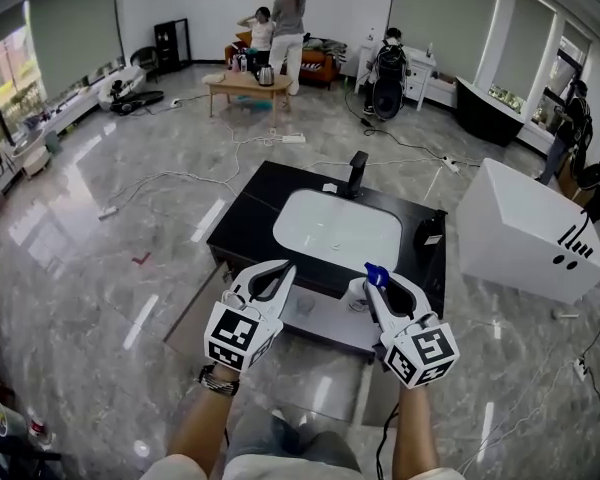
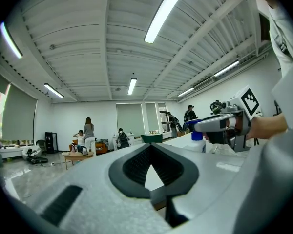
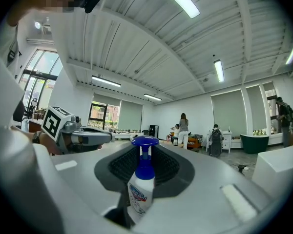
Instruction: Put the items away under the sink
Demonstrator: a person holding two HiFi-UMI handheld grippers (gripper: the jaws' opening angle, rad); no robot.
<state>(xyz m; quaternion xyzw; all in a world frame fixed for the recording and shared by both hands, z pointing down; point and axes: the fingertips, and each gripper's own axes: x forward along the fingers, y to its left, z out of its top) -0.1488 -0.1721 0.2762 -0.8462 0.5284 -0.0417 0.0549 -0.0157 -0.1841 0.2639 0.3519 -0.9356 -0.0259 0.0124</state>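
A black vanity (image 1: 250, 218) with a white sink basin (image 1: 337, 230) stands in front of me. Below its front edge a grey shelf (image 1: 325, 326) is pulled out. My right gripper (image 1: 376, 274) (image 3: 145, 149) is shut on a white spray bottle (image 3: 140, 191) with a blue cap (image 1: 377, 274), held upright just above that shelf. Beside it on the left, my left gripper (image 1: 283, 268) (image 2: 150, 146) has its tips together and nothing shows between the pads. Each gripper shows in the other's view: the right gripper (image 2: 223, 124) and the left gripper (image 3: 83, 136).
A black faucet (image 1: 357, 173) stands behind the basin and a dark dispenser bottle (image 1: 430, 234) on the vanity's right end. A white angular tub (image 1: 525, 233) sits on the floor to the right. Cables (image 1: 160, 180) cross the marble floor. People stand by a far table (image 1: 248, 82).
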